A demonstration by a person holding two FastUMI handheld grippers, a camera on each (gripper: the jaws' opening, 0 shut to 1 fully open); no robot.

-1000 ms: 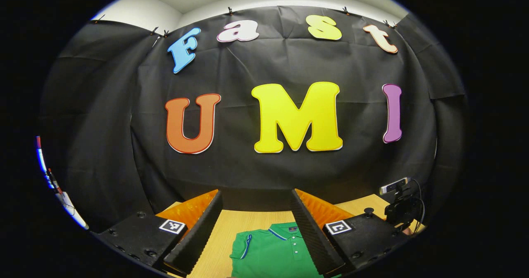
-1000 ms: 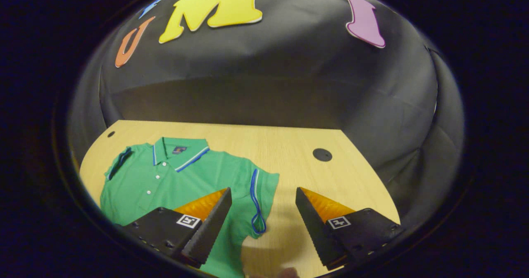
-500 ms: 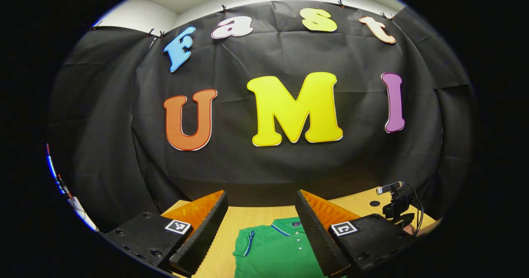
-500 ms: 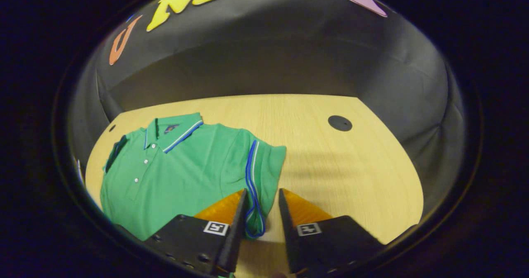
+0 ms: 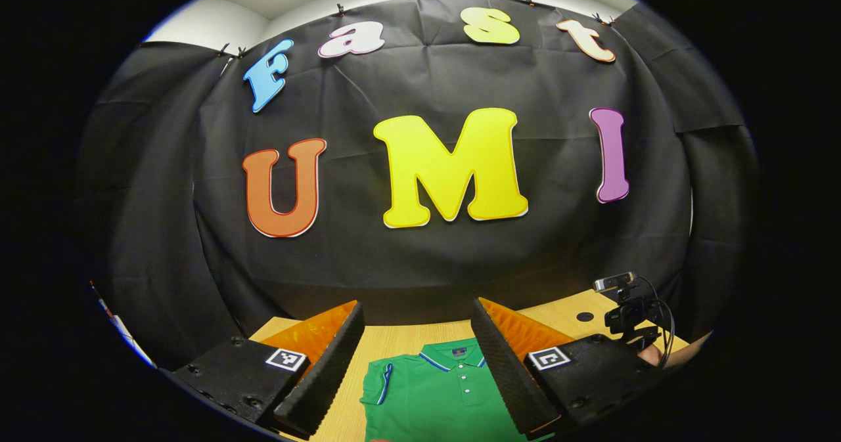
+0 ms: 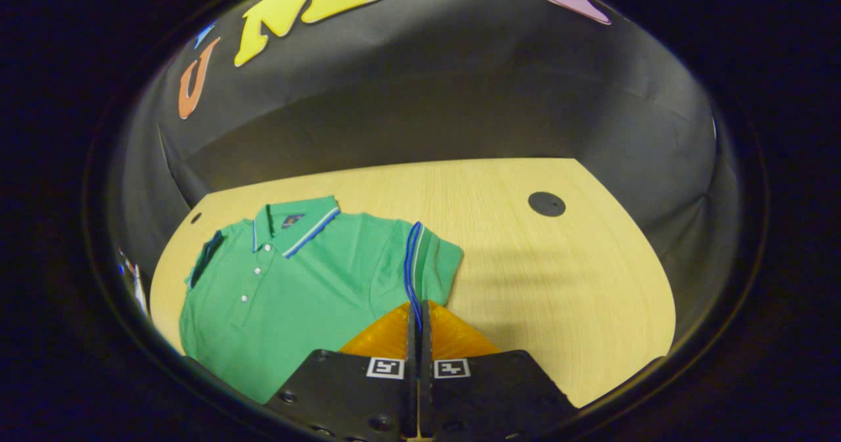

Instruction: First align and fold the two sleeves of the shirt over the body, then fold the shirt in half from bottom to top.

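A: Where do we find the shirt [image 6: 295, 278]?

B: It lies flat on the wooden table [image 6: 565, 278], collar toward the booth's black wall. In the right gripper view we see the collar, the button placket and both short sleeves; the hem end is cut off behind the gripper body.

A: And the right gripper [image 6: 418, 314]?

B: Its two fingers are pressed together on the blue-trimmed cuff of the sleeve [image 6: 427, 258] on the side of the shirt nearest the table's round black cap [image 6: 546, 203]. The cuff's lower part vanishes between the fingers, so we cannot see how much cloth is caught.

A: The other sleeve?

B: We can only make out a dark edge at the shirt's far shoulder; it is too small to tell how it lies.

A: The left gripper [image 5: 417, 356]?

B: Fingers spread wide, nothing between them, held above the shirt's collar end. In the left gripper view the shirt's body is cut off at the bottom. Beyond the shirt, we see part of the other gripper's rig [image 5: 629, 310] with its cable and a sliver of a hand [image 5: 654, 355], mostly hidden.
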